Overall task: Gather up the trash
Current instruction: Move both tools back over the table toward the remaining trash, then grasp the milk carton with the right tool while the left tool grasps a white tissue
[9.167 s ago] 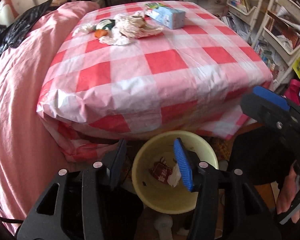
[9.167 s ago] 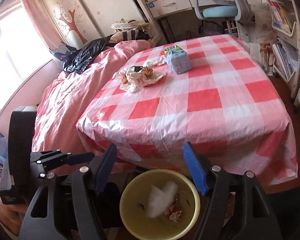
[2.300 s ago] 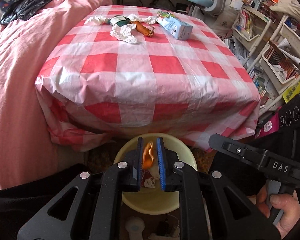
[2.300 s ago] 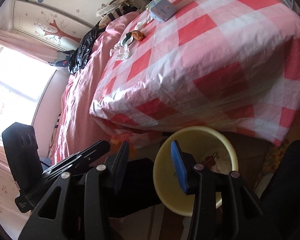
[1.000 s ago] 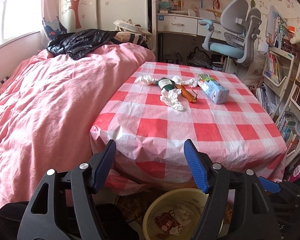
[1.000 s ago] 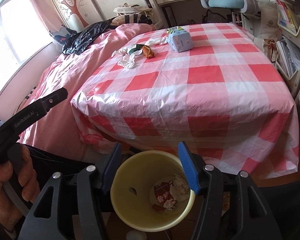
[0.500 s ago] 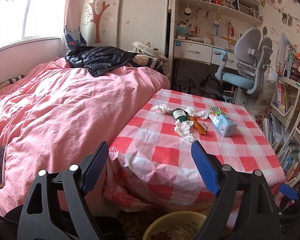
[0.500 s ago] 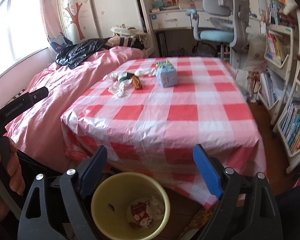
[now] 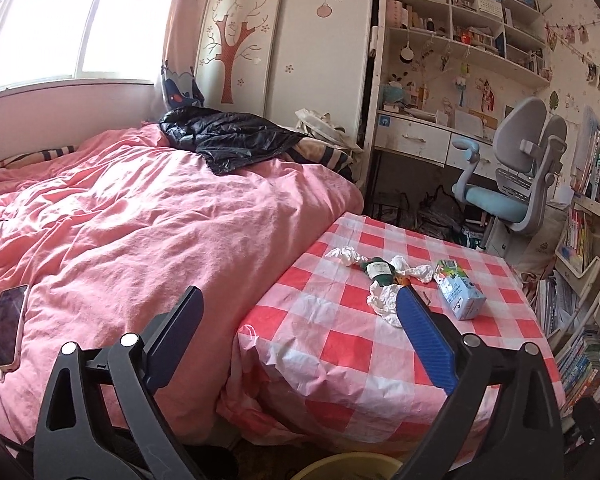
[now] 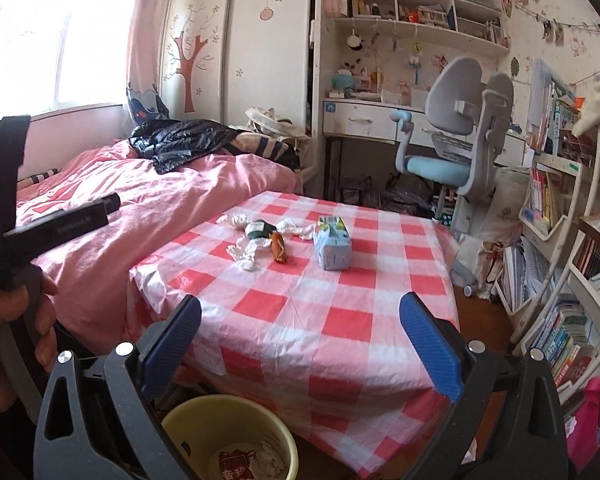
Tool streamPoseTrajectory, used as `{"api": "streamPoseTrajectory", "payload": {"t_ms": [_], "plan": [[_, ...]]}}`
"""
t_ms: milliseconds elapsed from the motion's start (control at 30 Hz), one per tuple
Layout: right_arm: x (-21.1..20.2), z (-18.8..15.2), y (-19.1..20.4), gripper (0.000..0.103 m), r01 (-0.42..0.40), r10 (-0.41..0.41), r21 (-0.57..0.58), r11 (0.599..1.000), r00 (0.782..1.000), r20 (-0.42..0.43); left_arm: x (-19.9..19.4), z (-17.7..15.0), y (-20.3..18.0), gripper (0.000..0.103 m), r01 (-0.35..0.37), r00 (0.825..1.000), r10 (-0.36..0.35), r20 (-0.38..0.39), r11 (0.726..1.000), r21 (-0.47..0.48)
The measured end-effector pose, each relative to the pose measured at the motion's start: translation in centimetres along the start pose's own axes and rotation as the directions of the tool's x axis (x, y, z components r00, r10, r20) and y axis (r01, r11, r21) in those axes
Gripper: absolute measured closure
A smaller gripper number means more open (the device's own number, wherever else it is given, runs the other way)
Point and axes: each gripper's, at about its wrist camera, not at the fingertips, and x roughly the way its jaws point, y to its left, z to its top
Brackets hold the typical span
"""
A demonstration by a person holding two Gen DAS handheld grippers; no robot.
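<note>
Both grippers have been raised and tilted up from the bin since the earlier frames: the yellow bin (image 10: 230, 438), central in view a moment ago, is now low in the right wrist view and only a rim sliver (image 9: 348, 467) in the left. The orange scrap clamped by the left gripper (image 9: 300, 340) over the bin two seconds back is gone from its jaws, so a drop is judged done. Left jaws are opening, nearly full spread, nothing between them. Right gripper (image 10: 302, 350) likewise: opening wide, nothing held. Red wrapper (image 10: 236, 462) and tissue are seen inside the bin.

Remaining trash lies on the checked tablecloth (image 10: 320, 320), far half: crumpled tissues (image 10: 248, 250), a green packet (image 10: 260, 229), an orange piece (image 10: 278, 252), a blue carton (image 10: 332, 246) just beside them. Task judged partly done; another reach across the table is expected next.
</note>
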Motion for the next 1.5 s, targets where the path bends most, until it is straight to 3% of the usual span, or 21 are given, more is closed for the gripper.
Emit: {"api": "streamPoseTrajectory", "payload": {"t_ms": [200,400,567,767,1000,1167,1400,1500], "plan": [[1.2,3.4,-1.4,0.008,-0.003,0.003,-0.050,0.999,1.000,0.010,0.2,1.7,0.9,0.008,0.025,0.999,-0.024,0.031,0.999,-0.035],[4.3,5.4,-3.3,0.008,-0.029,0.028,-0.034,0.999,0.999,-0.028,3.6,2.3,0.4,0.007,0.044,0.996,-0.047,-0.081,0.998,-0.038],[8.6,5.4,-4.9,0.008,-0.043,0.043,0.005,0.999,0.991,-0.128,7.0,2.7,-0.8,0.007,0.073,0.983,-0.071,-0.171,0.997,0.006],[13.1,4.6,-7.1,0.008,-0.041,0.064,0.103,0.994,0.971,-0.229,12.2,2.7,-1.2,0.008,0.098,0.940,-0.103,-0.326,0.995,-0.033],[17.0,4.7,-8.2,0.008,-0.051,0.099,0.171,0.984,0.953,-0.285,16.6,2.9,-1.6,0.008,0.079,0.908,-0.099,-0.407,0.995,-0.066],[19.3,5.0,-8.6,0.008,-0.063,0.129,0.217,0.974,0.945,-0.302,19.0,2.7,-3.6,0.008,0.108,0.888,-0.098,-0.450,0.994,-0.003],[23.6,5.2,-8.2,0.008,-0.064,0.127,0.189,0.980,0.931,-0.343,22.2,1.3,-8.1,0.008,0.184,0.853,-0.077,-0.517,0.970,0.160],[25.5,5.0,-8.3,0.008,-0.060,0.129,0.191,0.980,0.919,-0.372,23.7,0.8,-9.3,0.008,0.203,0.831,-0.073,-0.551,0.963,0.179]]}}
